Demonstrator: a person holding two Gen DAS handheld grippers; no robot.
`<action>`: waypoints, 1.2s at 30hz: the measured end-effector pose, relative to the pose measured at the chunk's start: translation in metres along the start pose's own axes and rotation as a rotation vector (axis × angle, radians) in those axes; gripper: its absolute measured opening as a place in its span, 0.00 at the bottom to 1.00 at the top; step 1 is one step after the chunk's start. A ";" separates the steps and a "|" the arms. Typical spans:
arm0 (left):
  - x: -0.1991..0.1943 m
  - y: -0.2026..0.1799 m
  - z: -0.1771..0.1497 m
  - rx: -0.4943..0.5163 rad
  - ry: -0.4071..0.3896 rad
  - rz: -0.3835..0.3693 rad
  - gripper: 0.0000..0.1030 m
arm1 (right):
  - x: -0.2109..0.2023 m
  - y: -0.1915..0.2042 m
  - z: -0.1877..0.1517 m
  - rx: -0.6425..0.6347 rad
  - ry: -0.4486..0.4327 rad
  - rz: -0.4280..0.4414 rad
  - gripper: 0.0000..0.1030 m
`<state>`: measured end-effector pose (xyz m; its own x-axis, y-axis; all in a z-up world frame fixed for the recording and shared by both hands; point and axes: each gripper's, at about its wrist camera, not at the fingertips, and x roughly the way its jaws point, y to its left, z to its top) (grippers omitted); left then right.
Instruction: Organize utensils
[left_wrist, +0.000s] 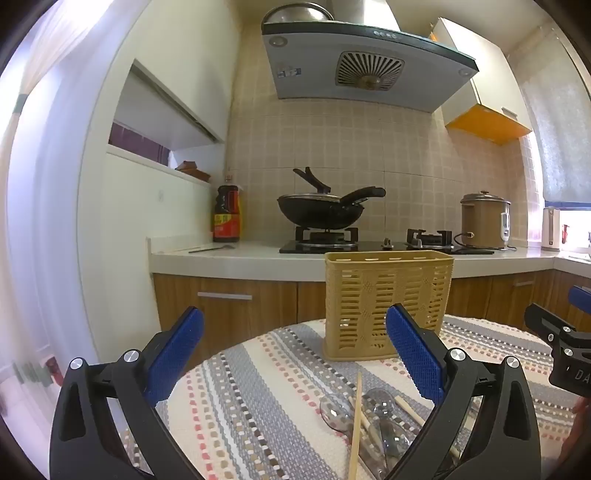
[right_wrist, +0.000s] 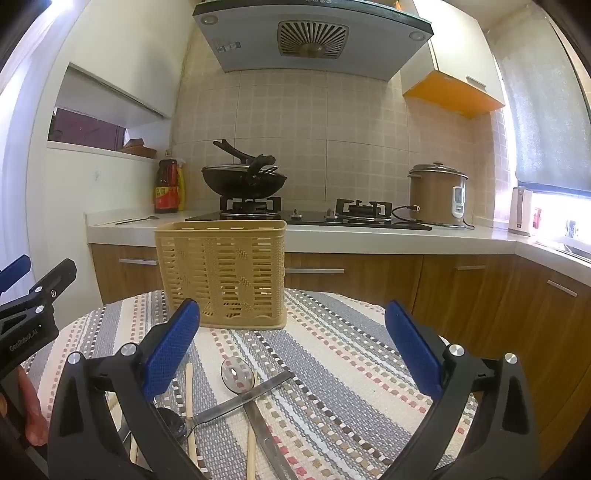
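Room: a tiled kitchen, with a black wok (right_wrist: 243, 181) on the gas hob, a range hood (right_wrist: 314, 33) overhead, a tan rice cooker (right_wrist: 437, 194) and a dark sauce bottle (right_wrist: 166, 186) on the far worktop.
Table: a round table covered by a woven striped cloth (right_wrist: 351, 369) in grey, cream and red, standing in front of wooden cabinets.
Basket: a tan slatted plastic utensil basket (right_wrist: 223, 275), upright at the far side of the table, rectangular, with an open top and woven motifs on its front.
Utensils: a loose heap on the cloth, near the basket but apart from it. Two shiny metal spoons (right_wrist: 238, 373) lie bowl-up, one with its long handle crossing a flat steel knife (right_wrist: 266, 439).
Chopsticks: pale wooden chopsticks (right_wrist: 189, 398) lie among the heap, one (left_wrist: 356, 424) running lengthwise across the spoons in the left wrist view.
Left tongs: the left tongs (left_wrist: 295, 354) hang above the heap, blue pads spread wide and holding nothing.
Right tongs: the right tongs (right_wrist: 291, 350) hang over the spoons and knife, likewise spread wide and holding nothing.
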<state>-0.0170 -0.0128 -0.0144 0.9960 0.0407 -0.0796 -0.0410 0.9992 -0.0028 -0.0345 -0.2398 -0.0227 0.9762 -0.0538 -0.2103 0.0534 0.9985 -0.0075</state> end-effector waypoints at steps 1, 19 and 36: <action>0.000 0.000 0.000 0.001 0.001 0.000 0.93 | 0.000 0.000 0.000 -0.001 0.001 0.000 0.93; 0.002 -0.001 0.000 0.005 0.012 0.006 0.93 | 0.000 0.004 -0.001 0.000 0.003 0.002 0.93; 0.002 0.000 -0.001 0.006 0.011 0.003 0.93 | -0.001 0.001 -0.002 -0.003 -0.026 0.004 0.93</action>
<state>-0.0148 -0.0130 -0.0158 0.9949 0.0435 -0.0910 -0.0433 0.9991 0.0034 -0.0356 -0.2386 -0.0245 0.9815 -0.0501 -0.1847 0.0492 0.9987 -0.0096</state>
